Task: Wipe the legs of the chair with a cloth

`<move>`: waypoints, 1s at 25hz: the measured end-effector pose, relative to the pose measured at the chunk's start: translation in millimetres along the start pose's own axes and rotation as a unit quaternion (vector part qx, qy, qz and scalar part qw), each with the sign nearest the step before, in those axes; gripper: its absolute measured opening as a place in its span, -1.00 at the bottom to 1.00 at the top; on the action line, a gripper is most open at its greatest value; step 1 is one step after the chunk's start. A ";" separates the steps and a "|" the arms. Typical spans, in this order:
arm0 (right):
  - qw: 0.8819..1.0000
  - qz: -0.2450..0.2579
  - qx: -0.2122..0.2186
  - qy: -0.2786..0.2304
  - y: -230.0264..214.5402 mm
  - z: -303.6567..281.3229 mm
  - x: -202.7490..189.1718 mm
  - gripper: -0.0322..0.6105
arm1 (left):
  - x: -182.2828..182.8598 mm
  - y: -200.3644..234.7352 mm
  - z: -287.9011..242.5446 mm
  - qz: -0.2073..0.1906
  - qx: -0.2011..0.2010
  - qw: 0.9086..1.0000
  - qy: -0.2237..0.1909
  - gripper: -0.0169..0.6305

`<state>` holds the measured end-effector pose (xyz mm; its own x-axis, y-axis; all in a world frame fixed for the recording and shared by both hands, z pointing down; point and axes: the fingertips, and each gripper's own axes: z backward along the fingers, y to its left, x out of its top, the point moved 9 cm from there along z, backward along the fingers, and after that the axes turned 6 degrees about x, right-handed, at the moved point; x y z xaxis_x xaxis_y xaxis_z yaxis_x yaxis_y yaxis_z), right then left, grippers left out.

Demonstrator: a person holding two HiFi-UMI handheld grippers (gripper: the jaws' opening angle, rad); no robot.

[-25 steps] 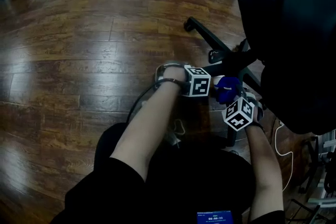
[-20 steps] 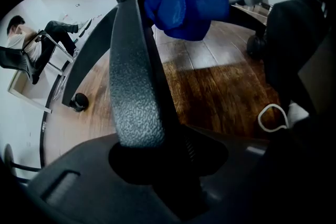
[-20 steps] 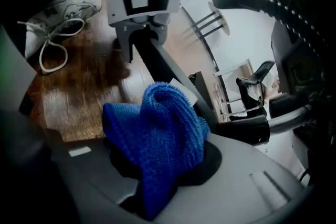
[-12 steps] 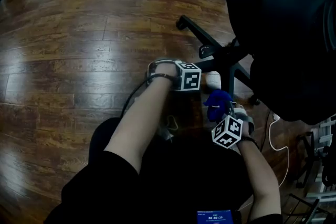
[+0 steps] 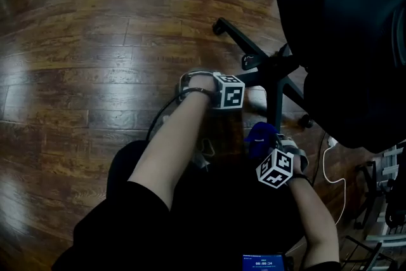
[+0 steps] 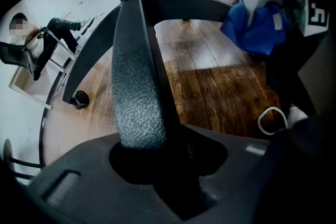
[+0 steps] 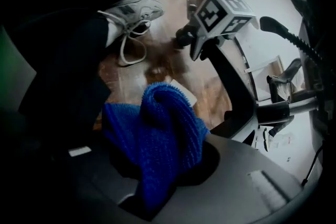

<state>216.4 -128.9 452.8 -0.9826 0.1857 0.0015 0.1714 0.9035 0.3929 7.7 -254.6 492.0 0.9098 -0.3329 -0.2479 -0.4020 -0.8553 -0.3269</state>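
Head view: you are looking down on wood floor [image 5: 82, 60], open room lying left; black chair [image 5: 355, 41] is crowding right side, white cable [image 5: 331, 165] looping beneath it. Left gripper [image 5: 246, 93] is reaching in at chair base; right gripper [image 5: 269, 152] is hanging near it, apart, blue cloth [image 5: 261, 134] at its tip

Left gripper view: jaws are clamping chair leg [image 6: 139, 86]; caster [image 6: 80, 98] standing beyond

Right gripper view: jaws are pinching bunched cloth; white shoe [image 7: 134, 13] lying behind
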 end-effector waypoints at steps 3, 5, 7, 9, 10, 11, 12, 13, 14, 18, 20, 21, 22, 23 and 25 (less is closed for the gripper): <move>0.998 -0.026 -0.052 -0.016 -48.3 -8.9 9.4 -0.63 | 0.9 1.6 0.4 0.008 -0.003 1.000 -0.001 -0.53; 0.995 -0.032 -0.095 -0.020 -80.1 -15.8 15.9 -0.63 | 1.6 1.3 0.4 0.015 -0.004 1.000 -0.002 -0.55; 0.990 -0.038 -0.132 -0.021 -105.7 -21.0 21.2 -0.63 | 3.3 0.5 0.4 0.015 -0.006 1.000 -0.004 -0.55; 0.988 -0.050 -0.148 -0.016 -121.7 -23.7 27.3 -0.63 | 3.3 1.1 0.6 0.015 -0.009 1.000 -0.005 -0.55; 0.987 -0.054 -0.149 -0.012 -124.8 -24.0 29.7 -0.63 | 2.8 1.5 0.7 0.015 -0.010 1.000 -0.005 -0.55; 0.988 -0.055 -0.147 -0.010 -124.5 -24.0 30.9 -0.62 | 2.2 1.8 0.7 0.015 -0.011 1.000 -0.004 -0.55; 0.988 -0.052 -0.145 -0.009 -121.8 -23.6 31.0 -0.63 | 1.8 1.9 0.7 0.014 -0.012 1.000 -0.004 -0.55; 0.988 -0.049 -0.143 -0.010 -117.6 -22.9 30.2 -0.63 | 1.4 2.0 0.8 0.014 -0.011 1.000 -0.004 -0.55; 0.989 -0.045 -0.141 -0.011 -112.1 -21.8 29.0 -0.63 | 1.1 2.0 0.8 0.014 -0.010 1.000 -0.005 -0.55; 0.994 -0.024 -0.109 -0.019 -69.6 -12.5 18.5 -0.63 | 0.3 0.4 0.6 0.016 -0.003 1.000 -0.010 -0.55; 0.997 -0.021 -0.071 -0.031 -38.1 -3.6 10.5 -0.63 | -0.6 0.1 0.1 0.015 0.001 1.000 -0.012 -0.55; 0.998 -0.023 -0.048 -0.035 -21.9 1.3 6.5 -0.63 | -1.2 0.3 -0.1 0.014 0.002 1.000 -0.011 -0.55; 0.999 -0.023 -0.024 -0.034 -6.1 5.6 2.8 -0.63 | -1.8 0.8 -0.3 0.013 0.003 1.000 -0.010 -0.55; 0.999 -0.022 -0.003 -0.029 8.7 9.2 -0.4 -0.63 | -2.2 1.0 -0.5 0.013 0.004 1.000 -0.010 -0.55; 1.000 -0.015 0.024 -0.013 31.6 12.9 -5.0 -0.63 | -2.0 0.7 -1.0 0.013 0.004 1.000 -0.009 -0.55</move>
<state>227.6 -96.2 453.4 -0.9852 0.1681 -0.0339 0.1460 0.9260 0.3482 5.7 -254.9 493.1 0.8969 -0.3477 -0.2733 -0.4267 -0.8429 -0.3278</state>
